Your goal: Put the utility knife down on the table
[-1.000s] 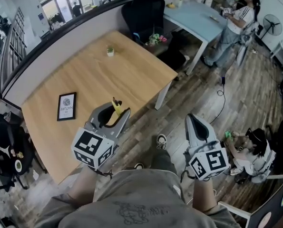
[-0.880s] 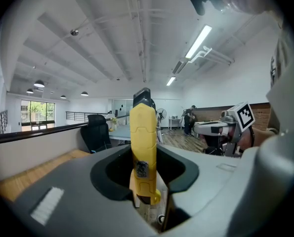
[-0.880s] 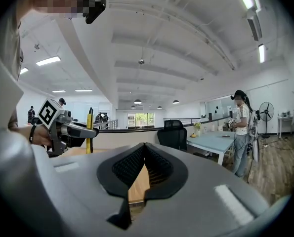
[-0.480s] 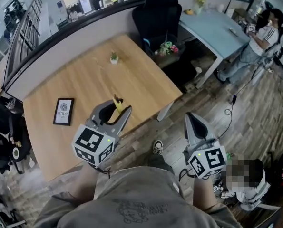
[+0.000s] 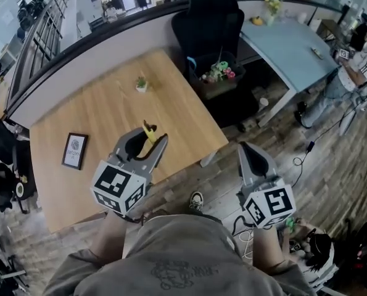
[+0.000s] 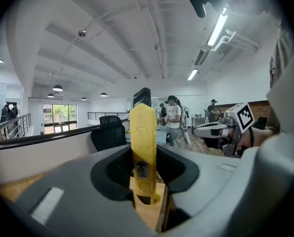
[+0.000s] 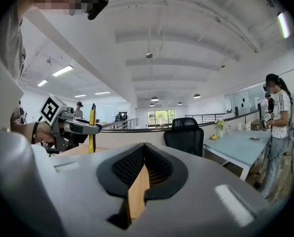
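Note:
My left gripper (image 5: 146, 139) is shut on a yellow utility knife (image 5: 150, 131), which stands upright between its jaws above the near right part of the wooden table (image 5: 109, 106). In the left gripper view the knife (image 6: 143, 147) rises straight up out of the pads. My right gripper (image 5: 251, 158) is shut with nothing in it and hangs over the floor, just right of the table's corner. The right gripper view has its jaws (image 7: 144, 149) together, with the left gripper (image 7: 75, 127) and the knife (image 7: 92, 127) off to the left.
A framed picture (image 5: 74, 151) lies on the table's left side and a small potted plant (image 5: 141, 84) stands near its far edge. Behind the table are a black chair (image 5: 211, 23), a flower basket (image 5: 219, 73) and a light blue table (image 5: 288, 42). A person (image 5: 359, 63) stands far right.
The whole view has swung: the table has slid nearer and lower in the picture, so the left gripper is further over it. The knife stays gripped and the right gripper stays shut.

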Demonstrator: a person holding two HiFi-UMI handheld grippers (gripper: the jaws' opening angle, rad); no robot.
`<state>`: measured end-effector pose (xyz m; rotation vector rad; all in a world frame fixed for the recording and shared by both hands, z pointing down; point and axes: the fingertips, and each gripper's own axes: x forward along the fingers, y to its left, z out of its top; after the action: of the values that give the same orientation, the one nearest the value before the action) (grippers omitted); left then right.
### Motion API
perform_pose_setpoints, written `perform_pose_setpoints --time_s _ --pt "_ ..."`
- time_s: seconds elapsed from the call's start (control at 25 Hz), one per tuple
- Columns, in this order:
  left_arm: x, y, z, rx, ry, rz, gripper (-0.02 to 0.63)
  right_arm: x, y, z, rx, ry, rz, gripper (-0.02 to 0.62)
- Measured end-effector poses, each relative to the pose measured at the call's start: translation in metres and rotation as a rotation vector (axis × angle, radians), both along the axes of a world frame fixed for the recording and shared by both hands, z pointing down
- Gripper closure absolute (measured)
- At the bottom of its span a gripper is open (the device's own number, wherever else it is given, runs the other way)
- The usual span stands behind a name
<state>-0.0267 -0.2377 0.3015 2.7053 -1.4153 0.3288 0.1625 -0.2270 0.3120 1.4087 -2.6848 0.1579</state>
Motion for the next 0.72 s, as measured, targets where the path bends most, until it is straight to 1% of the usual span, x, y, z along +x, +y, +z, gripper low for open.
perform_pose_setpoints --time_s 0.24,0.44,0.6,0.72 --pt "0.018 -0.031 0.010 -0.023 -0.016 -0.027 0.486 0.017 -0.039 0.008 -0.010 0.005 -0.037 0.584" --pt "0.021 -0.052 0.016 -0.036 -0.035 -0.030 0.485 0.020 -0.062 0.014 -0.021 -0.006 -0.045 0.584" --pt "0.018 -0.063 0.016 -0.038 -0.036 -0.017 0.485 0.014 -0.074 0.015 -0.029 -0.016 -0.038 0.584" --pt "0.016 -0.070 0.023 -0.062 -0.052 0.012 0.485 0.010 -0.080 0.017 -0.042 -0.022 -0.022 0.584"
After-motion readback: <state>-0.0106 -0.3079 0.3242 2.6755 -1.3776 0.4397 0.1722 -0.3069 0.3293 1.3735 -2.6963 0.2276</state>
